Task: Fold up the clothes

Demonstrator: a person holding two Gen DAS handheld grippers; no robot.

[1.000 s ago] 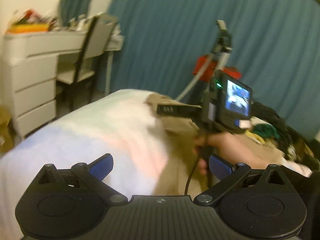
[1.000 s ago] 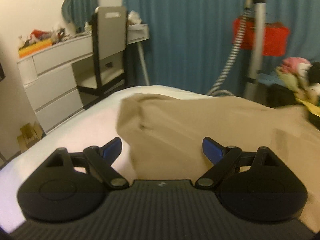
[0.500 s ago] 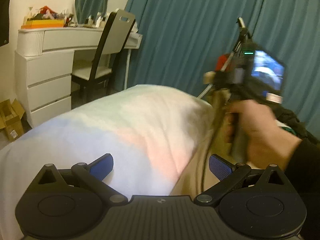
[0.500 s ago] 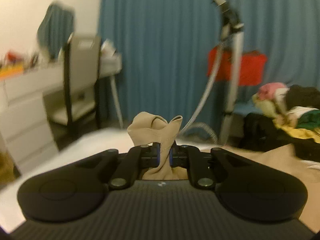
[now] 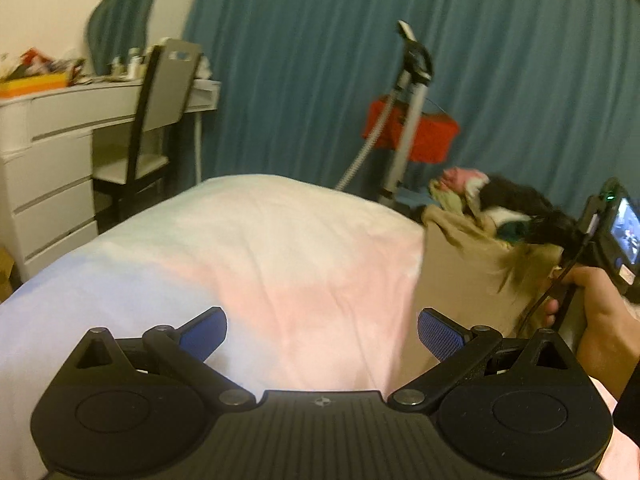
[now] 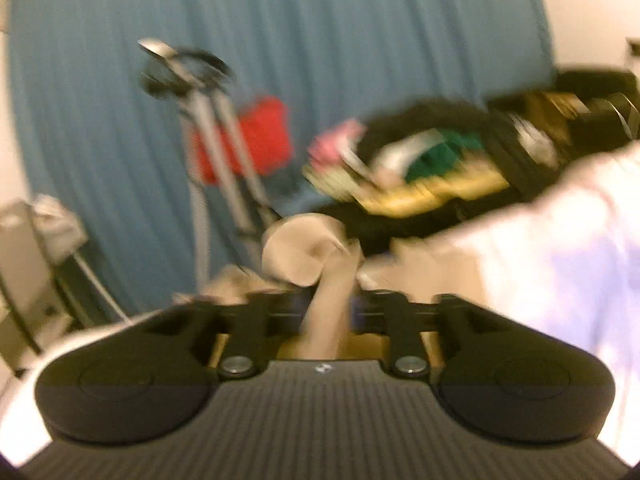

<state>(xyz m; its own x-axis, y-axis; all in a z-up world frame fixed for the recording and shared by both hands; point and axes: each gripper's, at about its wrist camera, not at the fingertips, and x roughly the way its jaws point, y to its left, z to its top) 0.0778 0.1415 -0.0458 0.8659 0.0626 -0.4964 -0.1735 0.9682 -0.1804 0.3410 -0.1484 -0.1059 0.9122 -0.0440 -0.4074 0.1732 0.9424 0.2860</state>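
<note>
2 jaws: left gripper [image 5: 322, 330] wide, empty; right gripper [image 6: 328, 312] pinches tan garment [image 6: 304, 256].

Left open bedspread [image 5: 248, 264] ahead of left tool [image 5: 320, 330]. Blocked on the right by tan garment [image 5: 460, 280], right hand [image 5: 600, 312], clothes pile [image 5: 500, 204]; vacuum [image 5: 408, 120] beyond.

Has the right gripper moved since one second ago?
Yes. In the left wrist view the right gripper went rightward, away from the chair, carrying the beige cloth.
</note>
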